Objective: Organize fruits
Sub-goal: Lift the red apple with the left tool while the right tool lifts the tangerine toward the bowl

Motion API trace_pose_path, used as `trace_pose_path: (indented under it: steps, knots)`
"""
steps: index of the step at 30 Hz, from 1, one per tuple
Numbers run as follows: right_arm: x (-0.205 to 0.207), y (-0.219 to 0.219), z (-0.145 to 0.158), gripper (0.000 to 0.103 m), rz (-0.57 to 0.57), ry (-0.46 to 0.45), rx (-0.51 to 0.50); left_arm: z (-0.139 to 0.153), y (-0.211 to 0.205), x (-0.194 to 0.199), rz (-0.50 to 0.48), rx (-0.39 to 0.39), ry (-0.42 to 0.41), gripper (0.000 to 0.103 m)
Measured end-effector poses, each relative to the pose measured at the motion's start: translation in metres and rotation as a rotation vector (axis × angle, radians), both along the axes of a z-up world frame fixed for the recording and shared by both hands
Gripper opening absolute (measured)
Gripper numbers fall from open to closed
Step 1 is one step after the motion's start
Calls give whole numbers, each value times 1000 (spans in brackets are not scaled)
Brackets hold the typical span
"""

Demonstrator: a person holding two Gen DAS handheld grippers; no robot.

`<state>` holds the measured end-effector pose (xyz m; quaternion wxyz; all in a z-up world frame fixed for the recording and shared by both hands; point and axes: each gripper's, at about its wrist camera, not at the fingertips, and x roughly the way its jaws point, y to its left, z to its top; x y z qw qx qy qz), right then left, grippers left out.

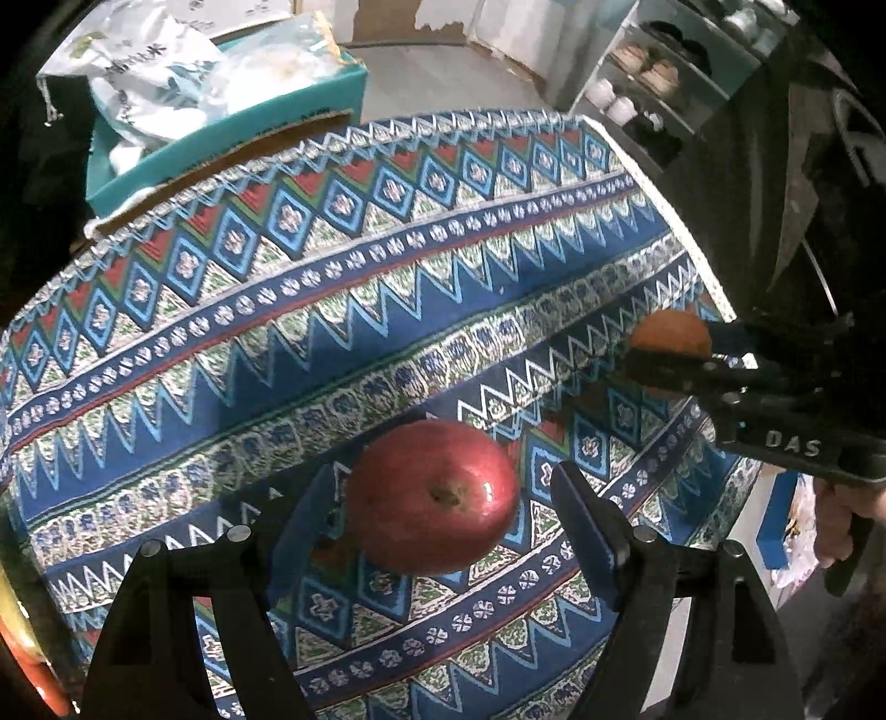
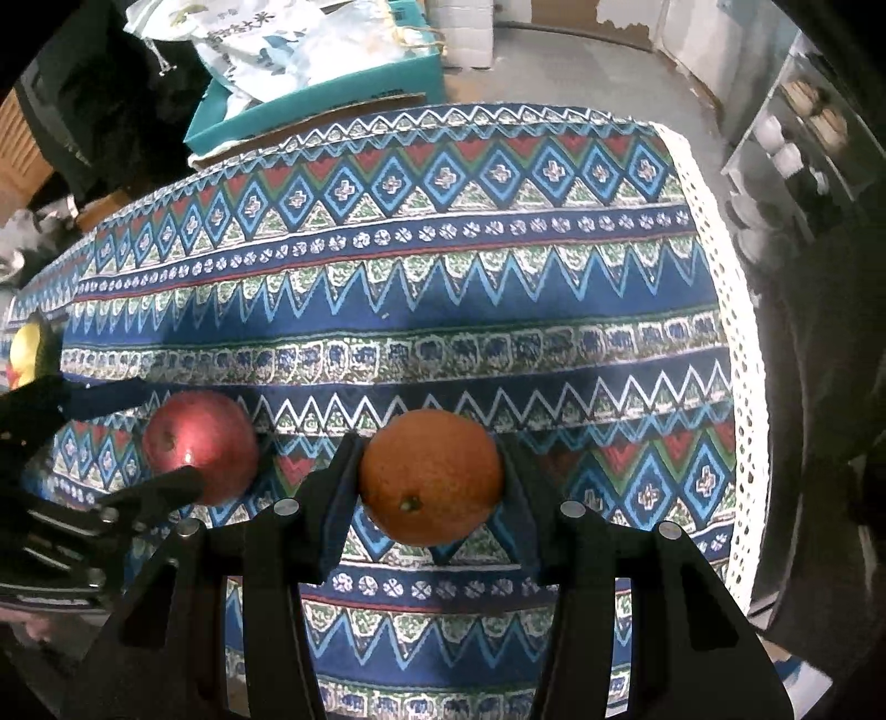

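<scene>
The left gripper point(image 1: 443, 498) stands with its jaws spread around a red apple point(image 1: 433, 497); the left pad sits against the fruit's side, while a strip of cloth shows between the right pad and the apple, so the pictures do not settle whether it is truly clamped. The apple lies stem-end toward the camera over the patterned tablecloth point(image 1: 332, 310), a blue, red, green and white weave of zigzags, diamonds and small flowers. The right gripper point(image 2: 431, 476) is closed on an orange point(image 2: 432, 476), both pads pressed to the fruit's flanks, its navel turned toward the lens. From the left wrist view, the same orange shows at the right, partly hidden by the black fingers of the right gripper, whose body carries the white letters "DAS". From the right wrist view, the apple sits to the left of the orange, near it but apart. At the far edge of the table stands a teal cardboard box point(image 1: 232, 138) holding a white plastic bag point(image 2: 288, 44) printed with dark characters too blurred to read. A yellow fruit point(image 2: 25, 346) peeks in at the far left edge. A shelf rack point(image 1: 653, 83) with small pale and dark items stands to the right.
</scene>
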<state>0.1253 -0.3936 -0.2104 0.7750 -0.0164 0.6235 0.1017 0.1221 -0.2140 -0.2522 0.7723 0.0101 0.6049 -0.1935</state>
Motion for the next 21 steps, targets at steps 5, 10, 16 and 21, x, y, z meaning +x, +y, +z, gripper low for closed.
trace_pose_path:
  steps: [5,10,16,21]
  knots:
    - [0,4,-4,48,1,6,4,-19,-4,2,-7,25,31,83]
    - [3,9,-4,48,8,1,8,-33,-3,2,-10,37,41,83]
    - [4,18,-7,48,25,-1,1,-29,-6,-6,-54,52,-9,78]
    - [3,24,-7,48,36,-9,-5,-28,-8,-10,-57,81,-47,78]
